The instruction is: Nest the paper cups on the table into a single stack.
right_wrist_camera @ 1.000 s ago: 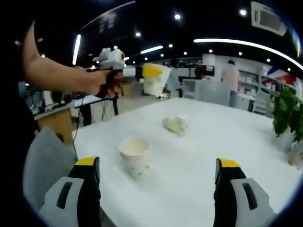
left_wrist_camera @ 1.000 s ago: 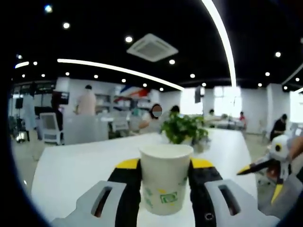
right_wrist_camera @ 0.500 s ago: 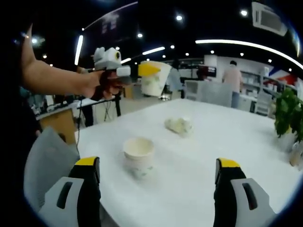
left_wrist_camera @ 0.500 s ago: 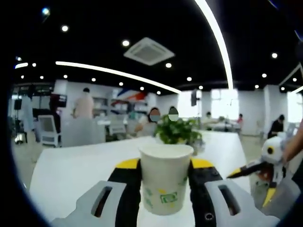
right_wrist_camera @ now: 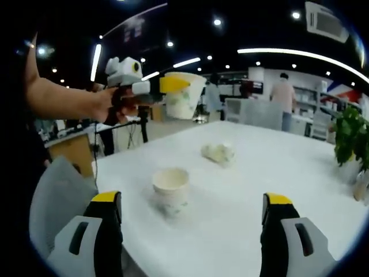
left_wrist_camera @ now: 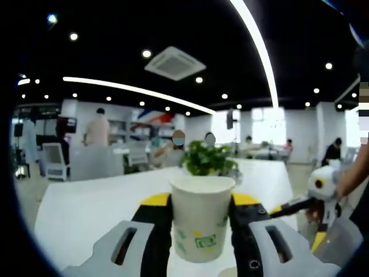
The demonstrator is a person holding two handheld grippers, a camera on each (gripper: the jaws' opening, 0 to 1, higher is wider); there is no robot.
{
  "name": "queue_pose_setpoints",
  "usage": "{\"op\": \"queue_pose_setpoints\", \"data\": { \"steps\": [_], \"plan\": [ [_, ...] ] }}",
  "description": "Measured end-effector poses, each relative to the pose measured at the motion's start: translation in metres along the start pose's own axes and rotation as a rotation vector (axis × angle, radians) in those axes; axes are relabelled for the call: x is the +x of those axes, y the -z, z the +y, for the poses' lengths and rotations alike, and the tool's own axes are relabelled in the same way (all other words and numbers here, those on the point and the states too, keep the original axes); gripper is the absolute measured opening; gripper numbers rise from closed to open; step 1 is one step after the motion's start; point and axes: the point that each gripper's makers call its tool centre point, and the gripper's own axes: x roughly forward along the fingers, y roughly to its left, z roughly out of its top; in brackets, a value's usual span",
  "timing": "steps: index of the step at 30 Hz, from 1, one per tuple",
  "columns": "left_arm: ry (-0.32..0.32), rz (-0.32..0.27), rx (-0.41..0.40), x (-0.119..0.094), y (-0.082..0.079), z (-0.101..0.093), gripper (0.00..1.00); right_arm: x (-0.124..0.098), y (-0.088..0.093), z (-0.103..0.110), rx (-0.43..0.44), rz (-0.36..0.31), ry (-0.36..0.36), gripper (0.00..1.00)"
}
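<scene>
Paper cup, upright, was clamped in the left hand-held gripper, high above the standing cup; the right hand-held gripper gaped empty nearer it.

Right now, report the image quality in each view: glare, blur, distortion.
Left gripper view: ceiling light strip bends with fisheye and glares; held paper cup is sharp, background soft. Right gripper view: upright cup is soft, the cup lying on its side blurrier; table looks washed out.

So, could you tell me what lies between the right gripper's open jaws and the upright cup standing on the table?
Nothing but bare white table. In the right gripper view, the right gripper is open and the upright cup stands just ahead of it, toward its left jaw.
</scene>
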Motion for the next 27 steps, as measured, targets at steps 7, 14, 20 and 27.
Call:
{"op": "queue_pose_setpoints", "data": {
  "steps": [7, 14, 20, 27],
  "plan": [
    [0.013, -0.024, -0.008, -0.002, -0.006, -0.012, 0.38, 0.001, 0.001, 0.001, 0.001, 0.0, -0.001, 1.0],
    [0.016, -0.045, -0.019, -0.003, -0.007, -0.026, 0.38, 0.001, 0.002, 0.001, 0.006, -0.002, -0.004, 1.0],
    [0.023, -0.059, -0.036, -0.006, -0.003, -0.037, 0.38, 0.002, 0.003, 0.002, 0.006, 0.001, -0.008, 1.0],
    [0.024, -0.09, -0.056, -0.01, -0.009, -0.046, 0.39, 0.003, 0.004, 0.001, 0.007, 0.005, -0.01, 1.0]
  ]
}}
